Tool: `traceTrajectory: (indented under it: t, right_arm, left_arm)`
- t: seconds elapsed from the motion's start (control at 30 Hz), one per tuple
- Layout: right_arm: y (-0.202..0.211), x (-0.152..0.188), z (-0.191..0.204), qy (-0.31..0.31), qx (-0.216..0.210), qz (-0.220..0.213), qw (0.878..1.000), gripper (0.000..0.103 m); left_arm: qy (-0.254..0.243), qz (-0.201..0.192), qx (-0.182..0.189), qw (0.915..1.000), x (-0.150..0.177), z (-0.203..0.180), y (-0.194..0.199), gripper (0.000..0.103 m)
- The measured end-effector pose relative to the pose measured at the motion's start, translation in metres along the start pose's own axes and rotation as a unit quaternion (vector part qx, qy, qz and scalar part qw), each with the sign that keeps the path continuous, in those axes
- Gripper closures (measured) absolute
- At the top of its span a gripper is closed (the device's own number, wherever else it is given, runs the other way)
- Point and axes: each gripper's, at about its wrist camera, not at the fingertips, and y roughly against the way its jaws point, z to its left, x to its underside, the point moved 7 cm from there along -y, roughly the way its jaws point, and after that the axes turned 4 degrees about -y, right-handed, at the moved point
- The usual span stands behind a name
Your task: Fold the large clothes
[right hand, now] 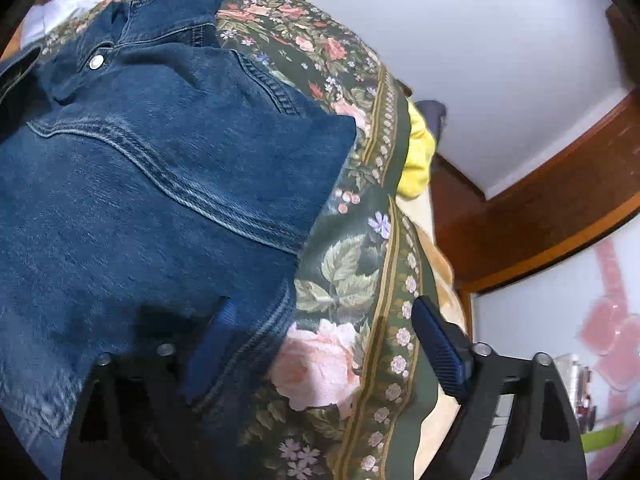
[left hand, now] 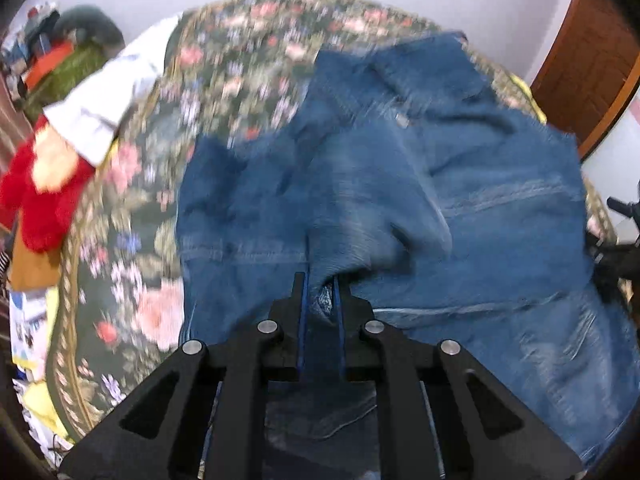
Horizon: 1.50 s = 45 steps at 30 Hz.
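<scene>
Denim jacket (left hand: 400, 184) on floral bedspread (left hand: 224, 60) | my left gripper (left hand: 320, 296) pinches its fold | right gripper (right hand: 320, 344) spread wide at its edge | labels unreadable

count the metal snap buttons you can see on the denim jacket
1. A silver snap button sits just below the collar of the denim jacket, in the right wrist view. Others may be hidden under folds, and the left wrist view is too blurred to confirm any.
</scene>
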Motion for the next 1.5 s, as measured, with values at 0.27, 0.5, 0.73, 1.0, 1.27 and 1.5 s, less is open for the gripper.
traceTrajectory:
  t: [0.27, 0.5, 0.73, 1.0, 1.27, 1.5]
  right_arm:
    - [0.014, -0.002, -0.016, -0.063, -0.089, -0.001, 0.994, 0.015]
    - [0.057, -0.031, -0.005, -0.139, -0.257, -0.026, 0.956, 0.014]
    - [0.014, -0.028, 0.014, -0.174, -0.279, 0.049, 0.943, 0.014]
    - [-0.005, -0.009, 0.021, -0.161, -0.284, 0.072, 0.943, 0.014]
    - [-0.013, -0.006, 0.015, -0.204, -0.324, 0.083, 0.920, 0.014]
    - [-0.003, -0.027, -0.011, -0.201, -0.313, 0.052, 0.927, 0.014]
  left_arm:
    - [0.011, 0.006, 0.026, 0.9996, 0.032, 0.018, -0.002, 0.074]
    - [0.053, -0.036, 0.019, 0.9978, 0.012, 0.053, 0.024, 0.044]
    - [0.067, 0.021, -0.024, 0.9973, -0.002, 0.042, -0.029, 0.084]
    - [0.034, -0.065, -0.161, 0.9842, -0.015, 0.046, 0.008, 0.088]
    - [0.023, -0.003, -0.131, 0.9912, 0.016, 0.059, -0.018, 0.061]
    - [0.096, -0.046, -0.056, 0.9928, -0.009, 0.094, 0.020, 0.034]
